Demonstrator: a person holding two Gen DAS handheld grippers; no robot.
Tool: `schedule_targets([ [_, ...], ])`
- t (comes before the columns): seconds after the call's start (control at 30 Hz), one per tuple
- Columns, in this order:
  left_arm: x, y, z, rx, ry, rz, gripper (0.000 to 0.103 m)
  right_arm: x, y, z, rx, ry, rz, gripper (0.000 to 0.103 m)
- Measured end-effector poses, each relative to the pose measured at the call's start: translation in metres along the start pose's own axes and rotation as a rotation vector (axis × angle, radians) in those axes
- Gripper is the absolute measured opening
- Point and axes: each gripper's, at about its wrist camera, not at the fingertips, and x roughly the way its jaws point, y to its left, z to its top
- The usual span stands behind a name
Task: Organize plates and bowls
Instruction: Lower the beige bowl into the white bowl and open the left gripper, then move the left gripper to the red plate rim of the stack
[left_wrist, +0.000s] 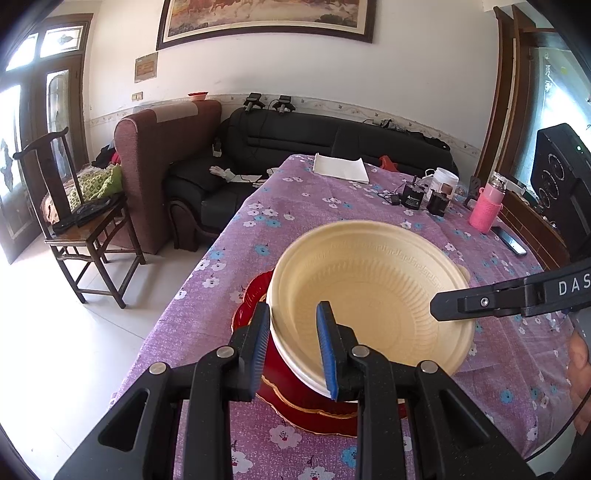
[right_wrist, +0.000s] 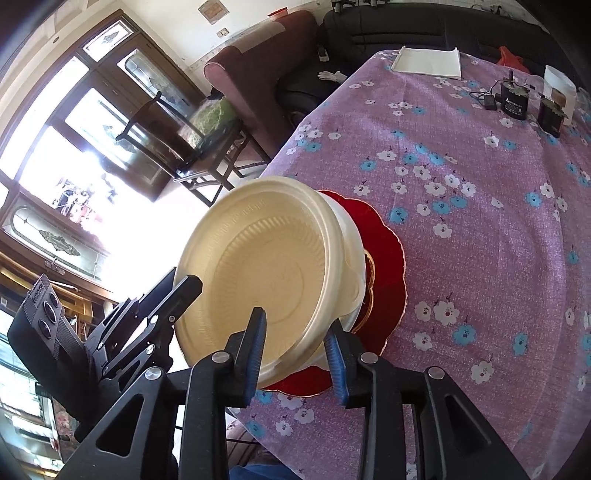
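Two grippers on one cream bowl (left_wrist: 373, 291), which sits tilted on a red plate (left_wrist: 295, 398) near the table's (left_wrist: 295, 199) edge. Left gripper (left_wrist: 295, 347): blue pads straddle the bowl's near rim, one outside the wall, one inside, apparently clamped on it. Right gripper (right_wrist: 297, 354): rim sits between its pads, but a gap shows beside the right pad, so not pressing. In the left wrist view the right gripper's finger comes in from 3 o'clock over the bowl's rim. Red plate pokes out from under the bowl at 7 o'clock there. Purple floral cloth (right_wrist: 480, 221) covers the table; pink bottle (left_wrist: 485, 210) and folded white cloth (left_wrist: 341, 168) well apart from the bowl, toward 12 to 2 o'clock.
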Motion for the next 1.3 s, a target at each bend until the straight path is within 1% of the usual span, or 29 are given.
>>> schedule_targets([
  [0.13,0.0,0.0,0.0,0.0,0.0,0.0,0.024,-0.004,0.002,0.001,-0.011,-0.01,-0.009,0.04],
  [0.4,-0.003,0.004,0.001,-0.015,-0.007,0.003,0.024,-0.013,0.003,0.0,-0.02,-0.029,-0.006,0.041],
  [0.6,-0.004,0.007,0.001,-0.038,-0.002,-0.01,0.027,-0.023,-0.006,-0.004,0.0,-0.053,0.009,0.041],
  [0.63,-0.005,0.009,0.001,-0.043,-0.004,-0.011,0.03,-0.025,-0.008,-0.004,0.007,-0.057,0.015,0.041],
  [0.67,-0.006,0.011,0.001,-0.051,-0.006,-0.014,0.035,-0.027,-0.01,-0.005,0.014,-0.064,0.028,0.041],
  [0.8,-0.009,0.022,0.003,-0.091,-0.006,-0.037,0.041,-0.035,-0.022,-0.01,0.04,-0.093,0.077,0.043],
  [0.87,-0.01,0.029,0.003,-0.112,-0.005,-0.045,0.05,-0.039,-0.029,-0.014,0.057,-0.109,0.082,0.045],
  [0.9,-0.011,0.032,0.003,-0.124,-0.006,-0.053,0.053,-0.039,-0.032,-0.015,0.066,-0.113,0.081,0.046],
  [0.97,-0.012,0.039,0.002,-0.149,-0.002,-0.066,0.062,-0.039,-0.041,-0.018,0.087,-0.117,0.086,0.046],
  [1.0,-0.013,0.043,0.002,-0.162,-0.004,-0.064,0.064,-0.038,-0.045,-0.02,0.097,-0.118,0.087,0.046],
  [1.13,-0.017,0.06,-0.001,-0.192,-0.005,-0.052,0.077,-0.036,-0.063,-0.028,0.144,-0.119,0.102,0.046],
  [1.17,-0.018,0.064,-0.003,-0.201,-0.005,-0.045,0.08,-0.036,-0.068,-0.029,0.157,-0.123,0.106,0.046],
  [1.3,-0.013,0.082,-0.01,-0.244,0.024,-0.037,0.081,-0.036,-0.084,-0.035,0.188,-0.145,0.102,0.046],
])
